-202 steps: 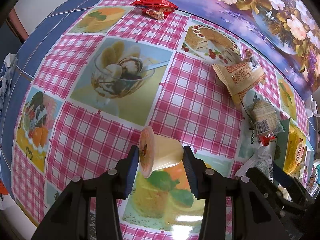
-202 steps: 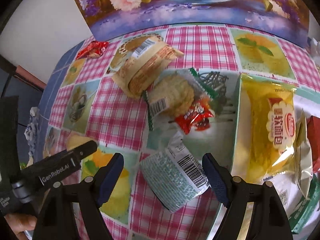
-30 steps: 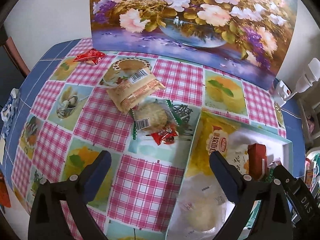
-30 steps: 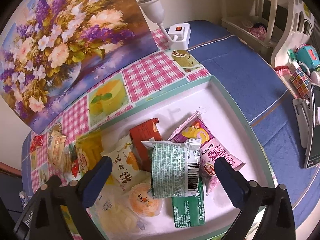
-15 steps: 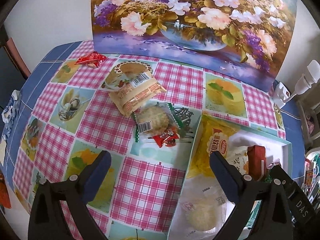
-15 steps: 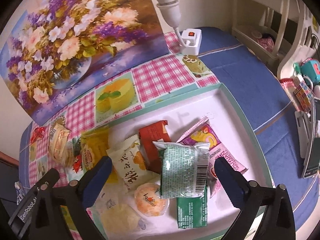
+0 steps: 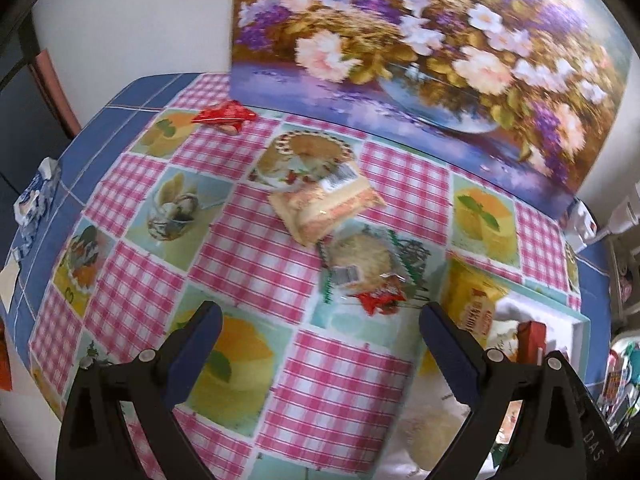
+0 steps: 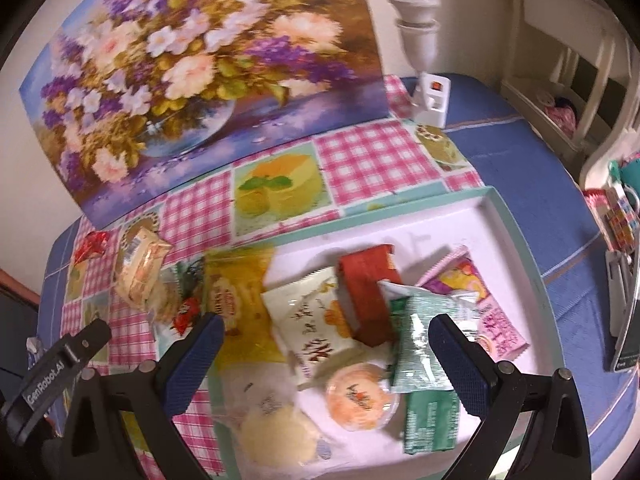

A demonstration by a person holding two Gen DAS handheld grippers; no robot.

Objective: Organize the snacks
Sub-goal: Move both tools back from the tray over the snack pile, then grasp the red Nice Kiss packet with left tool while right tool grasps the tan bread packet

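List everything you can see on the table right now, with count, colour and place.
Tray: one, white with teal rim, right side of table.
Packets in tray: about eight, among them a yellow bread bag, dark red box, pale green pouch, orange jelly cup.
Cream cake packet: one, on the cloth left of tray.
Clear cracker packet: one, beside it.
Small red sweet: one, on the cracker packet.
Red wrapper: one, far corner.
Flower painting: one, against wall.
White lamp: one, behind tray.
Left tool: open, empty.
Right tool: open, empty.
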